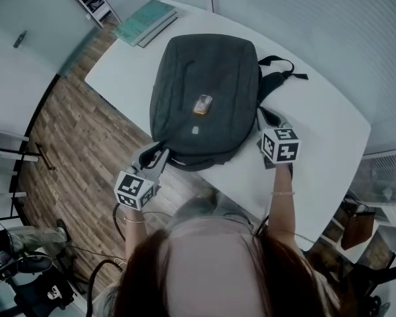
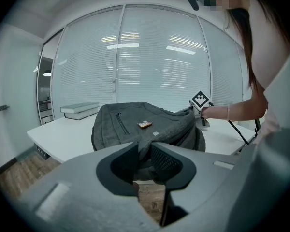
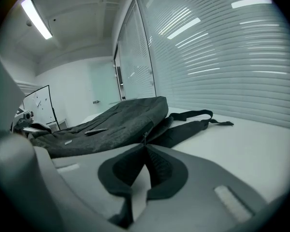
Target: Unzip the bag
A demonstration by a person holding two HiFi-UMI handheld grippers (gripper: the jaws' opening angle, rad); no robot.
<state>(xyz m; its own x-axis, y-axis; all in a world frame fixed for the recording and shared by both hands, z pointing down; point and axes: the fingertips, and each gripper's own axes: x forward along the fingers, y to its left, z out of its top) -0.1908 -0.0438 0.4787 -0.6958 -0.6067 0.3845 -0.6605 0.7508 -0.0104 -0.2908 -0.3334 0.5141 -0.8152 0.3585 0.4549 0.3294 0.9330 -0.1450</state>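
Observation:
A dark grey backpack [image 1: 204, 91] lies flat on the white table [image 1: 330, 131], with a small orange tag [image 1: 202, 104] on its top. My left gripper [image 1: 156, 158] is at the bag's near left corner. In the left gripper view its jaws [image 2: 144, 151] pinch the fabric edge of the backpack [image 2: 135, 122]. My right gripper [image 1: 266, 120] is at the bag's right side, beside the straps [image 1: 277, 71]. In the right gripper view its jaws [image 3: 145, 147] meet in a point on a small zipper pull [image 3: 144, 138] at the seam of the backpack [image 3: 116, 120].
Two flat books [image 1: 145, 22] lie at the table's far left corner. The bag's near edge hangs slightly over the table's front edge, with wooden floor [image 1: 72, 131] below. Bare tabletop spreads to the right of the straps [image 3: 193, 122].

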